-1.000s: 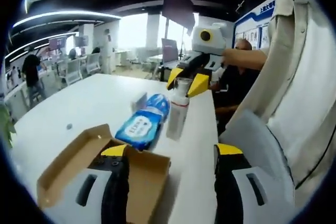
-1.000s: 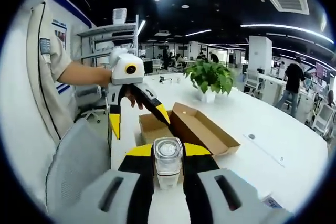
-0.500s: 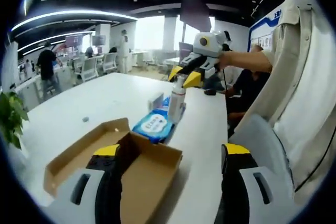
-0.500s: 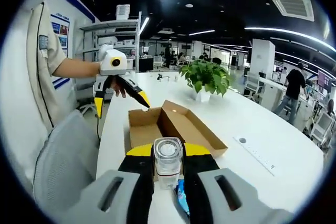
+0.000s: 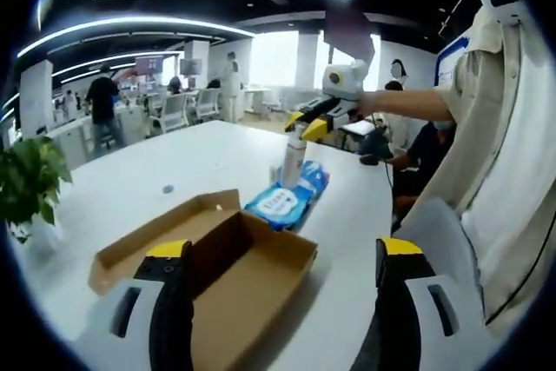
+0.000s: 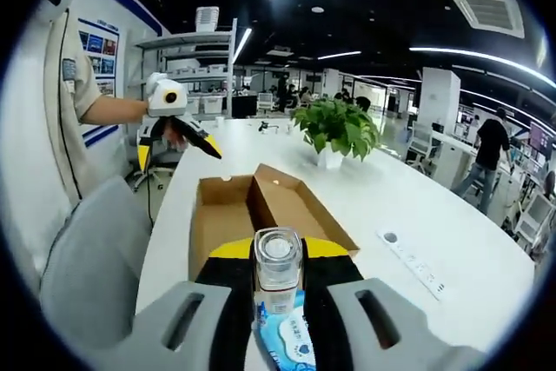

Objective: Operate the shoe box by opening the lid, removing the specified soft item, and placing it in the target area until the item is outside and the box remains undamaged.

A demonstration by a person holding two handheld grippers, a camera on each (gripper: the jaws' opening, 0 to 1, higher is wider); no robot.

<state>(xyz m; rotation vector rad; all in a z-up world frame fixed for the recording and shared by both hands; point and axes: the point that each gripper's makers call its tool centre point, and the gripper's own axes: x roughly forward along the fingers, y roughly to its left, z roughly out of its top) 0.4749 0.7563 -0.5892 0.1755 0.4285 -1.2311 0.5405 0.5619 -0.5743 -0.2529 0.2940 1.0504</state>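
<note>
The brown cardboard shoe box (image 5: pixel 248 258) lies open on the white table (image 5: pixel 200 162), its lid folded out beside the base (image 6: pixel 221 219). My left gripper (image 5: pixel 284 249) stands open over the box's near end, holding nothing. Farther along the table lies a blue soft wipes pack (image 5: pixel 287 200). My right gripper (image 5: pixel 304 125) is shut on a clear bottle (image 5: pixel 294 155) that stands upright at the pack's far side. In the right gripper view the bottle (image 6: pixel 278 271) sits between the jaws, the wipes pack (image 6: pixel 288 342) lies under it, and the left gripper (image 6: pixel 178 155) hangs open beyond the box.
A potted plant (image 6: pixel 339 128) stands on the table past the box, also at the left edge (image 5: pixel 30 180). A white power strip (image 6: pixel 408 264) lies to the right. A grey chair back (image 6: pixel 87 267) and the person's shirt (image 5: pixel 512 162) flank the table edge. People move about in the background.
Both views have pulled back, so the grippers are farther apart. The right gripper keeps hold of the bottle, and the wipes pack has come into sight beneath it.
</note>
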